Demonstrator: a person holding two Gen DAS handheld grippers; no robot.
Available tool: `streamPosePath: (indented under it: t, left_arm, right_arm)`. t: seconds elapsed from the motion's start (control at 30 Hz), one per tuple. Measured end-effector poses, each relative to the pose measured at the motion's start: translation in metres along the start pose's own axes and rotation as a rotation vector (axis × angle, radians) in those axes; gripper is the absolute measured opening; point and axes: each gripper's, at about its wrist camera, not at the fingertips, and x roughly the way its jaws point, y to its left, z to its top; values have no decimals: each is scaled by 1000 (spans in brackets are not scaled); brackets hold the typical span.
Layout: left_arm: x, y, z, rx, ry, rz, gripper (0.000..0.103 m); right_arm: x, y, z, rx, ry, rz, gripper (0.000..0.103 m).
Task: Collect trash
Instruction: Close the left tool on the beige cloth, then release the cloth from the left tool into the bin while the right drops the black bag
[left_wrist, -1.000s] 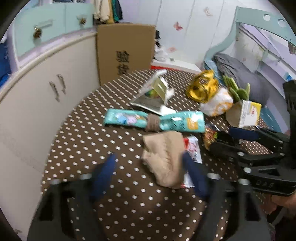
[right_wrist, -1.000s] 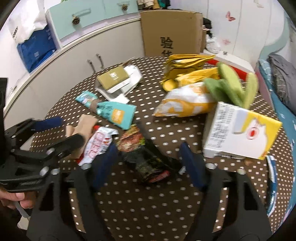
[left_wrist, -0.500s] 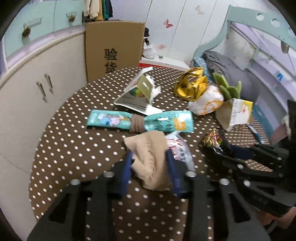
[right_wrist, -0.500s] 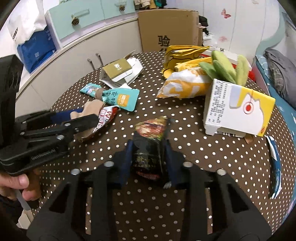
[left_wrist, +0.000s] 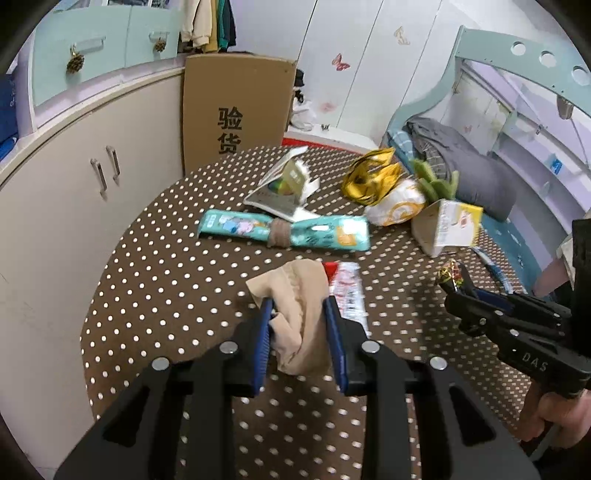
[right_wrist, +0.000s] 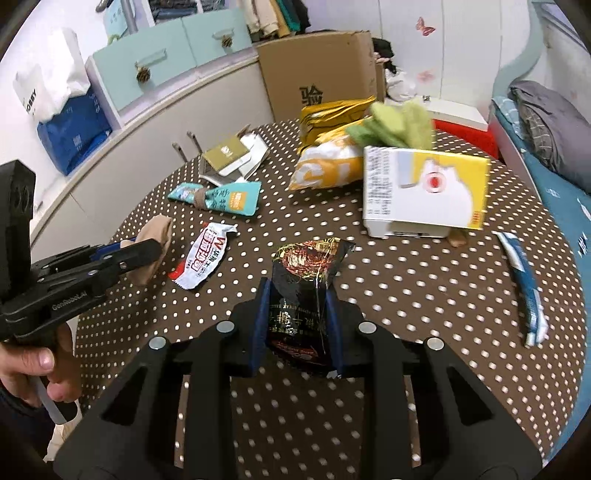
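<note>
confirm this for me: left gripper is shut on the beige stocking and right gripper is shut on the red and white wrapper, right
Not quite. The right gripper is shut on the black snack packet, as the right wrist view shows; the red and white wrapper lies loose on the table. The left gripper is indeed shut on the beige stocking.

The left gripper (left_wrist: 298, 314) clamps a beige stocking (left_wrist: 295, 306) above the dotted table (left_wrist: 155, 280); a white wrapper (left_wrist: 347, 291) lies just beside. The right gripper (left_wrist: 456, 291) pinches a dark packet (left_wrist: 450, 275).
</note>
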Motion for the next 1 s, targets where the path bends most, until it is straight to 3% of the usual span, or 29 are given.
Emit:
streamPosePath:
  t: [0.17, 0.5, 0.77, 1.0]
  left_arm:
    - [-18, -25, 7, 30, -25, -60, 28]
    - [-39, -117, 32, 141, -93, -174, 28]
    - [-44, -212, 38, 284, -110, -286, 28]
    - [-41, -286, 27, 405, -98, -373, 28]
  right_arm:
    - [-31, -16, 0, 34, -57, -9, 28]
    - [-117, -63, 0, 121, -234, -51, 28]
    - [-184, -134, -23, 300, -345, -175, 28]
    - [-222, -197, -60, 459, -388, -294, 28]
